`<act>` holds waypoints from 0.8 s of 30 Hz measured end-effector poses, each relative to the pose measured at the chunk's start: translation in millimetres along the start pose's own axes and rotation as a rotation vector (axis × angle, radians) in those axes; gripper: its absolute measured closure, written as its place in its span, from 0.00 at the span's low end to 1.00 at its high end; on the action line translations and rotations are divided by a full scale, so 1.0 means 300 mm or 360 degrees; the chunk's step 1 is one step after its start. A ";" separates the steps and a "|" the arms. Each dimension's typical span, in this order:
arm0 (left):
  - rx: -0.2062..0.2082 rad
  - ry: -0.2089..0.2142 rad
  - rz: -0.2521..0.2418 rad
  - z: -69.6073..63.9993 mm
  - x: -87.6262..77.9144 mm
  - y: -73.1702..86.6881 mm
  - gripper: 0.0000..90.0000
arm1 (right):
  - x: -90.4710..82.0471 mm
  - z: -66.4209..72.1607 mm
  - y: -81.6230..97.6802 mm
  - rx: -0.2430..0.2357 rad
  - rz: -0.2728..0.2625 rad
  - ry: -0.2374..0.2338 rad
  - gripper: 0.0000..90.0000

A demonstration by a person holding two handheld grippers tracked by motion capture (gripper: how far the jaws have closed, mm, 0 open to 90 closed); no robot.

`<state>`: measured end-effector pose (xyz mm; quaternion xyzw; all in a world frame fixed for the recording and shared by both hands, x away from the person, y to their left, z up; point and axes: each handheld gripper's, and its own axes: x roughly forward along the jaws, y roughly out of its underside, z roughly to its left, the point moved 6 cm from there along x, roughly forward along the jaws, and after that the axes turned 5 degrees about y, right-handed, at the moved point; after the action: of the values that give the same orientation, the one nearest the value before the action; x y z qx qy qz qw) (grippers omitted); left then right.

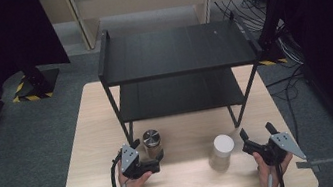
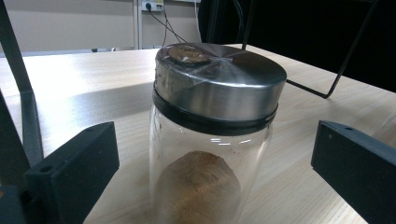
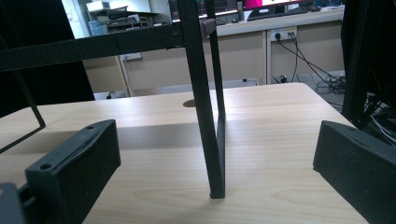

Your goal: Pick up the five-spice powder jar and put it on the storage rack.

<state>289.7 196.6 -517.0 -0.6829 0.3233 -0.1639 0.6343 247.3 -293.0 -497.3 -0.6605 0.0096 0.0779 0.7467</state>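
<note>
A glass jar [image 1: 152, 143] with a silver metal lid stands on the wooden table [image 1: 194, 185], in front of the shelf's left front leg. It holds brown powder [image 2: 198, 186]. My left gripper [image 1: 149, 152] is open, its jaws on either side of the jar [image 2: 212, 135] with a gap on each side. A second jar with a white lid [image 1: 221, 152] stands to the right. Just right of that jar my right gripper [image 1: 256, 131] is open with nothing between its jaws. The right gripper [image 3: 217, 149] faces a black shelf leg [image 3: 210, 135].
A black two-tier metal shelf [image 1: 175, 50] stands on the back half of the table, its legs [image 1: 128, 130] close behind both jars. Cables [image 1: 263, 12] and dark curtains lie beyond the table. Grey floor surrounds it.
</note>
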 end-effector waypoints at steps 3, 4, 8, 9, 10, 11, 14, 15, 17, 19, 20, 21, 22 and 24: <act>0.0000 -0.0001 0.0001 0.000 0.000 0.000 0.00 | 0.000 0.000 0.000 0.0001 0.0001 0.0000 0.01; -0.0001 -0.0001 0.0001 0.000 0.000 0.000 0.00 | 0.000 0.000 0.000 0.0003 0.0001 0.0001 0.01; -0.0001 -0.0002 0.0002 0.000 0.001 -0.001 0.00 | 0.000 0.000 0.000 0.0002 0.0001 0.0002 0.01; 0.0000 -0.0002 0.0003 0.000 0.001 -0.001 0.00 | 0.000 0.000 0.000 0.0003 0.0002 0.0001 0.01; 0.0000 -0.0002 0.0003 0.000 0.001 -0.001 0.00 | 0.000 0.000 0.000 0.0003 0.0002 0.0001 0.01; 0.0000 -0.0001 0.0003 0.000 0.001 -0.001 0.01 | 0.000 0.000 0.000 0.0003 0.0001 0.0001 0.01; -0.0002 0.0000 0.0004 0.001 0.001 -0.001 0.01 | 0.001 -0.001 0.000 0.0006 0.0002 0.0000 0.01; -0.0004 0.0000 0.0004 0.001 0.001 -0.001 0.01 | 0.001 -0.001 0.000 0.0008 0.0002 -0.0001 0.01; -0.0009 0.0001 0.0004 0.002 0.001 -0.001 0.01 | 0.000 -0.002 0.000 0.0007 0.0001 -0.0001 0.01; -0.0013 0.0002 0.0003 0.003 0.001 -0.001 0.01 | 0.001 -0.001 0.001 0.0007 0.0000 -0.0001 0.01; -0.0011 0.0004 0.0002 0.003 0.002 -0.001 0.01 | 0.001 0.000 0.001 0.0006 0.0001 -0.0002 0.01; -0.0013 0.0004 0.0002 0.003 0.002 -0.001 0.01 | 0.001 -0.001 0.000 0.0006 0.0002 -0.0003 0.01; -0.0013 0.0005 0.0002 0.003 0.003 -0.001 0.01 | 0.001 -0.001 0.001 0.0007 0.0003 -0.0004 0.01; -0.0011 0.0006 0.0003 0.002 0.003 -0.001 0.01 | 0.001 -0.001 0.001 0.0008 0.0003 -0.0004 0.01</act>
<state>290.9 196.4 -516.9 -0.6844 0.3257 -0.1636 0.6314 247.7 -293.3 -497.6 -0.6585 0.0095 0.0795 0.7484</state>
